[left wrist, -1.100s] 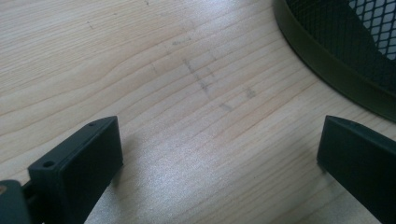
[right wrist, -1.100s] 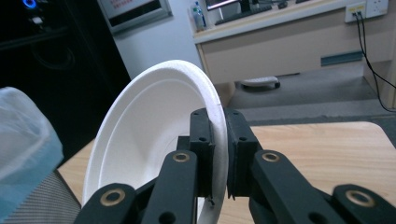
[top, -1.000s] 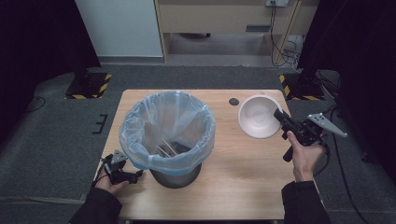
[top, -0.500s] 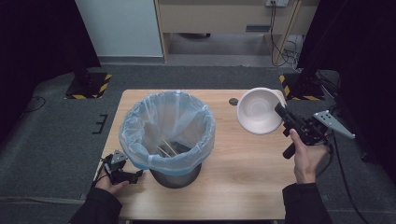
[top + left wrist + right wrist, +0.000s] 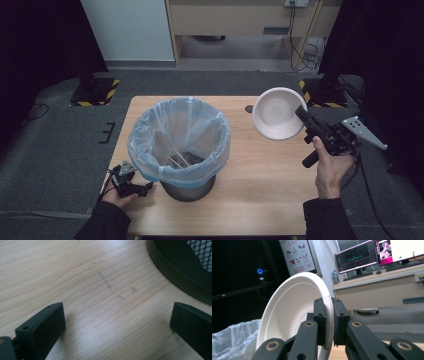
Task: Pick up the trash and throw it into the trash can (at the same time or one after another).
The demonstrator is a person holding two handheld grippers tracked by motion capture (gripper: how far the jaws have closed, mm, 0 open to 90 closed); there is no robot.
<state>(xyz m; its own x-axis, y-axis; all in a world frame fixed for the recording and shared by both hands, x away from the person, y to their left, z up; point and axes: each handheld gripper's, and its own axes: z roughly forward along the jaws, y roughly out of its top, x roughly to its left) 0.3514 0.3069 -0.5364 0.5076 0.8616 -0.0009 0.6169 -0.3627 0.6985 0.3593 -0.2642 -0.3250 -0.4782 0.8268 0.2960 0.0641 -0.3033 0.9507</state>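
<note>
The right gripper (image 5: 329, 322) is pinching the rim of the white bowl (image 5: 289, 315) between its closed jaws, holding it tilted on edge above the table (image 5: 260, 185), with the bowl's hollow lying left of the jaws. The left gripper (image 5: 117, 327) is resting with its jaws spread wide over bare wood, nothing between them, and the lined bin (image 5: 180, 145) is standing just beyond its right jaw.

We see a light wooden table (image 5: 260, 200) standing on grey carpet; a lined mesh bin (image 5: 187, 187) sits on it; a small dark disc (image 5: 249, 108) lies near its far edge.
</note>
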